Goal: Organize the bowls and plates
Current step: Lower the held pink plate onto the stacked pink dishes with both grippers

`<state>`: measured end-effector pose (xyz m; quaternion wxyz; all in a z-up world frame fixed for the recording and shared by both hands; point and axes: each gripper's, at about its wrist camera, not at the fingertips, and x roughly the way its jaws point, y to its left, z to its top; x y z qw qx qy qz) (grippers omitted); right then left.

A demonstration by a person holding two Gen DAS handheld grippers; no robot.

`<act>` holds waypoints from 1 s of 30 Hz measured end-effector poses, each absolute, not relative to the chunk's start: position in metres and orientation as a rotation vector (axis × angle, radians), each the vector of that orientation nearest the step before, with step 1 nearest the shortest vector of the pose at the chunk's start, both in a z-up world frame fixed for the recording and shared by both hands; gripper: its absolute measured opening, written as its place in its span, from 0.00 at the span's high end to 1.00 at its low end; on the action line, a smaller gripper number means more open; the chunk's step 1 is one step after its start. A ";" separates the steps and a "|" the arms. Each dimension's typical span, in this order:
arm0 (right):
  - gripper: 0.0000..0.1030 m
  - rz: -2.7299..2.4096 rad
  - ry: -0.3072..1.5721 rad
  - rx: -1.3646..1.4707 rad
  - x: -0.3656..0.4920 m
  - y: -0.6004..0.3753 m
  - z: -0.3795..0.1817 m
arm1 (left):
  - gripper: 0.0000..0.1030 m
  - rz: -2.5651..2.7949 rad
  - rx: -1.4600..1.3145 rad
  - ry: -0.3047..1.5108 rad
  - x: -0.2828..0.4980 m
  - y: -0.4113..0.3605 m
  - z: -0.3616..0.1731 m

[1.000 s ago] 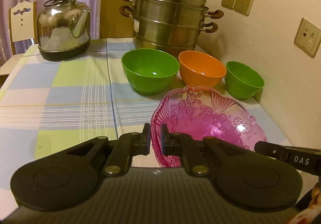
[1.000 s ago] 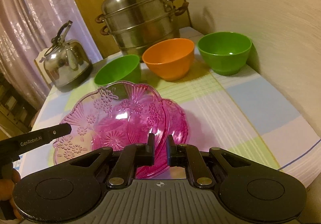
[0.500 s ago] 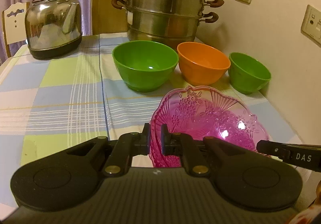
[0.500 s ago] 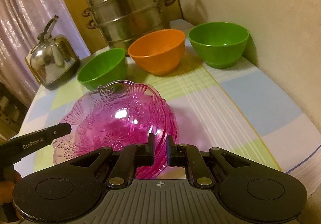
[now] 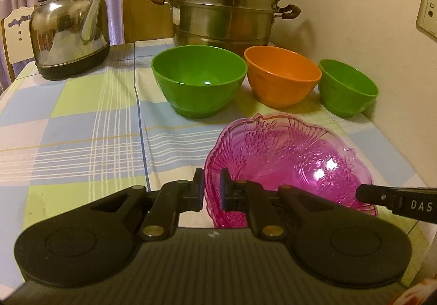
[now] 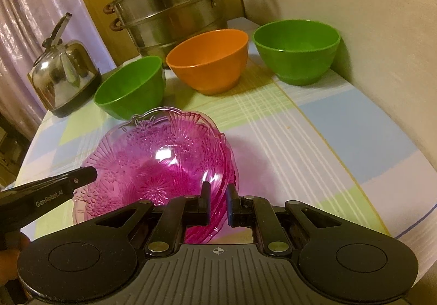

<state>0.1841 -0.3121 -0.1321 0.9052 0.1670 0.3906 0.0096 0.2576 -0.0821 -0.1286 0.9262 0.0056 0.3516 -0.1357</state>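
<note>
Both tongs, left and right, are gripping opposite rims of the translucent pink floral-patterned dish, its near edge hiding behind them.

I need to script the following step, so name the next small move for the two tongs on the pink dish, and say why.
Probably open both tongs and back away. The left tongs and right tongs each pinch opposite rim edges of the pink glass dish, which appears nested on a second pink dish below, whose rim shows beneath it. Whether it has fully settled cannot be told, so release gently.
</note>
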 end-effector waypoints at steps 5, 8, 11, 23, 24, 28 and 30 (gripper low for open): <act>0.89 0.015 0.800 0.335 0.186 -0.311 -0.132 | 0.77 -0.286 0.017 0.715 0.258 -0.082 -0.131; 0.67 0.006 0.789 0.341 0.184 -0.313 -0.132 | 0.76 -0.287 0.010 0.707 0.257 -0.082 -0.130; 0.52 0.002 0.774 0.380 0.183 -0.317 -0.130 | 0.76 -0.273 -0.012 0.692 0.257 -0.077 -0.128; 0.52 -0.014 0.767 0.418 0.182 -0.322 -0.130 | 0.90 -0.242 -0.096 0.705 0.267 -0.060 -0.129; 0.52 -0.014 0.768 0.419 0.183 -0.322 -0.130 | 0.91 -0.243 -0.093 0.708 0.267 -0.061 -0.130; 0.52 -0.014 0.774 0.423 0.183 -0.323 -0.131 | 0.92 -0.260 -0.115 0.737 0.268 -0.062 -0.134; 0.52 -0.017 0.771 0.424 0.183 -0.323 -0.131 | 0.92 -0.256 -0.118 0.730 0.267 -0.061 -0.132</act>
